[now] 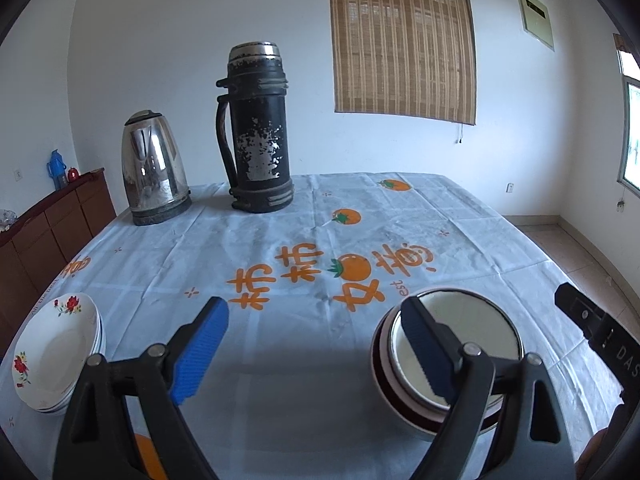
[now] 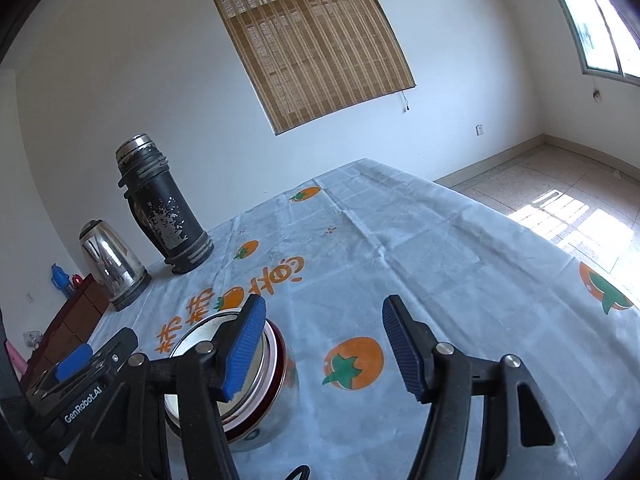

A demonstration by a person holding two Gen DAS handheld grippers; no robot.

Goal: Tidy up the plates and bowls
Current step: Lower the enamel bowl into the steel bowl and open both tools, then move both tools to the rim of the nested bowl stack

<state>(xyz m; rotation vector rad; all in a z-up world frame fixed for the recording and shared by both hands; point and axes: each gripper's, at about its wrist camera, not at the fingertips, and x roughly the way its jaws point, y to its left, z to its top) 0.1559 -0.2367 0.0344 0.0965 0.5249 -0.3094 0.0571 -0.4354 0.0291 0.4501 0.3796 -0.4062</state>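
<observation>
left tongs [image 1: 316,344] released, empty | right tongs [image 2: 324,344] released, empty | nested steel bowls [image 1: 448,356] between both: rigid, slick, light, grip rim | floral plates [image 1: 56,352] left: fragile

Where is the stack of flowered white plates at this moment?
The stack of flowered white plates shows only in the left wrist view, at the table's near-left edge, left of the open left tongs and nearer than the steel kettle.

Both wrist cameras are looking forward and slightly down along their fingers, sitting low and close over the tabletop [image 1: 280,380]. Right view is rolling tilted. The 2 views are sharing the stacked bowls [image 1: 452,360], kettle [image 2: 112,268], flask [image 2: 168,212] and blind [image 1: 404,40].
</observation>
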